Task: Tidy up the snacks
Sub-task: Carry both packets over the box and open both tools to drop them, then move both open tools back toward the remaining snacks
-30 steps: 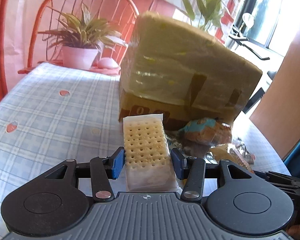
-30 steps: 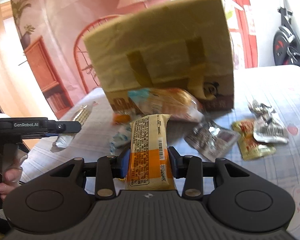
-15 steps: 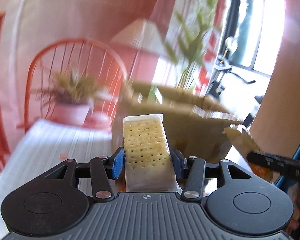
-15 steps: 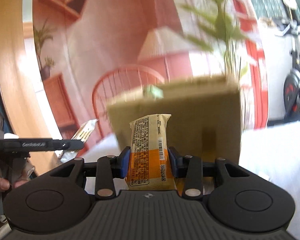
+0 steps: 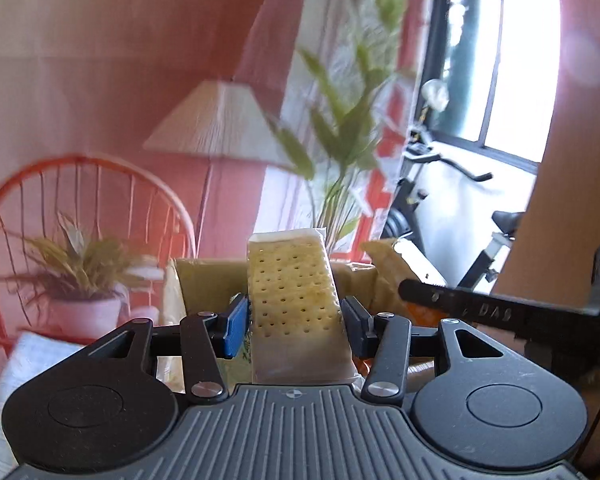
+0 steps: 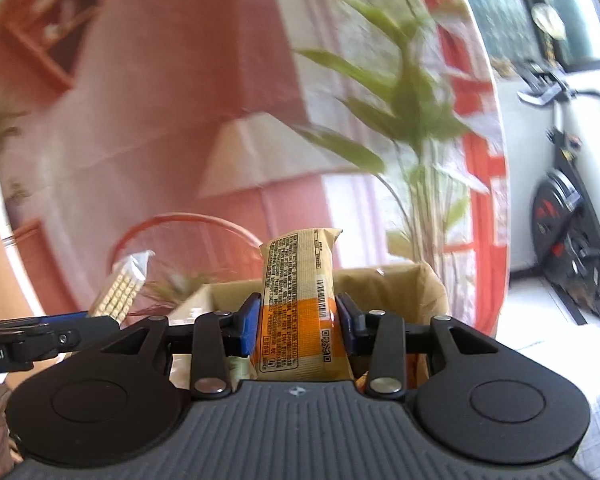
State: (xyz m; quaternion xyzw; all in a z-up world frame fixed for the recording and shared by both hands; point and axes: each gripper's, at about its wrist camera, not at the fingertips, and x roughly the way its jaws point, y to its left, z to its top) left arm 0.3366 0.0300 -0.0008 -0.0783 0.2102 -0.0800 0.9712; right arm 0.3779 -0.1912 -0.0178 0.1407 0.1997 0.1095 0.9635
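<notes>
My left gripper [image 5: 294, 316] is shut on a clear-wrapped cracker packet [image 5: 292, 292] and holds it upright above the open cardboard box [image 5: 204, 284]. My right gripper [image 6: 298, 322] is shut on a tan and orange snack bar [image 6: 296, 300], held over the same box [image 6: 416, 284]. The snack bar [image 5: 396, 260] and the right gripper's side show at the right of the left wrist view. The cracker packet [image 6: 124, 288] shows at the left of the right wrist view. The inside of the box is mostly hidden.
A potted plant [image 5: 80, 272] stands before an orange wire chair back [image 5: 80, 184] at the far left. A tall leafy plant [image 5: 340, 120], a lamp [image 5: 216, 124] and an exercise bike [image 6: 560, 220] stand behind the box. A checked tablecloth [image 5: 32, 356] covers the table.
Both grippers have risen from the table with their snacks to above the box's open top. The loose snacks on the table have dropped out of view.
</notes>
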